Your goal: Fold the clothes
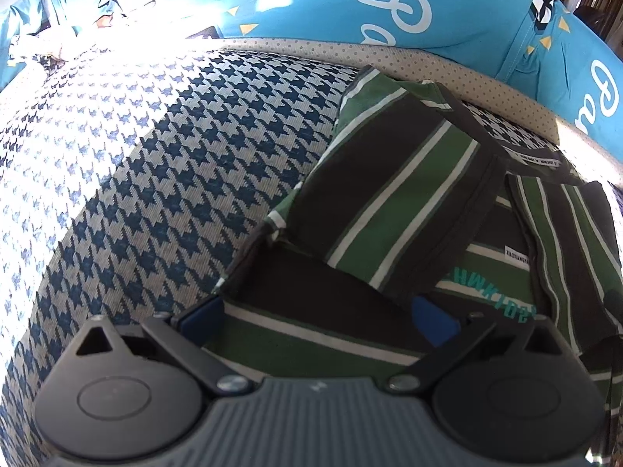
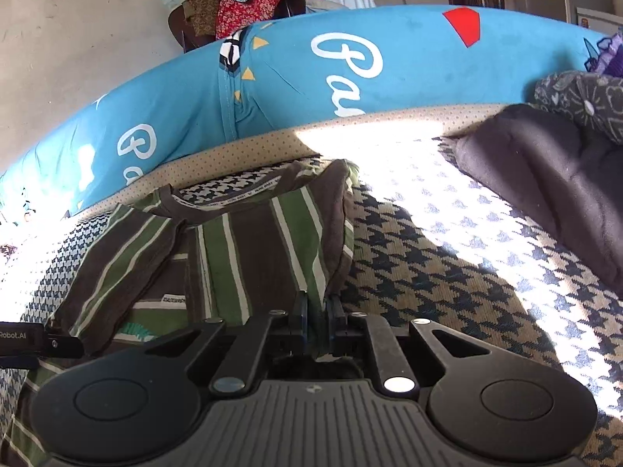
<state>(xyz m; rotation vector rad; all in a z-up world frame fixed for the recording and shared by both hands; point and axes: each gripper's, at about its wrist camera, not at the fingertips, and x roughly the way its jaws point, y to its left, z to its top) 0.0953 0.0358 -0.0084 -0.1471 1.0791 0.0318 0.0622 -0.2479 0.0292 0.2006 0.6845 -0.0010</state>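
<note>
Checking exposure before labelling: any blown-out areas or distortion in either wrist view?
Left wrist: sunlight blows out the upper left of the houndstooth cover; fisheye bends its edge. Right wrist: a hard sun patch clips the cover right of the striped shirt; the shirt stays readable.

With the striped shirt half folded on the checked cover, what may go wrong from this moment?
1. The right tool is shut on only the edge of the striped shirt; the thin pinch may slip when lifted.
2. The left tool is open over the cloth, so that side may lag and the fold go crooked.
3. The folded-in sleeve lies loose and may fall open.
</note>
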